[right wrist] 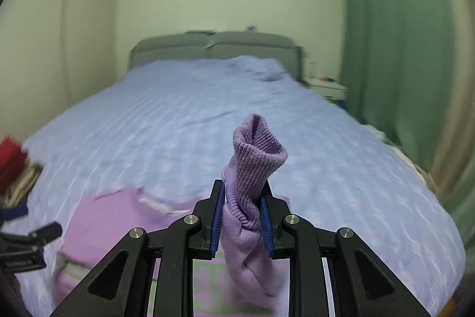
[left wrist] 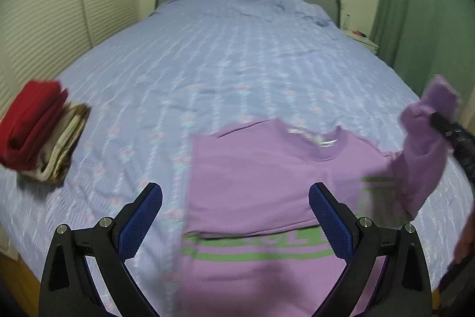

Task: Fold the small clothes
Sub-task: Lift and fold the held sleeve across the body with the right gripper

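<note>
Jaws pinch sleeve cuff (right wrist: 256,156) close-up; folded stack (left wrist: 41,132) elsewhere.

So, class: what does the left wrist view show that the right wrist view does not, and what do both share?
Only the left wrist view shows the left gripper open and empty over the purple sweater, with its whole neckline. Only the right wrist view shows the ribbed cuff standing up from the right gripper, whose pads pinch the sleeve. Both show the bed, the folded stack, the headboard and the green curtain.
</note>
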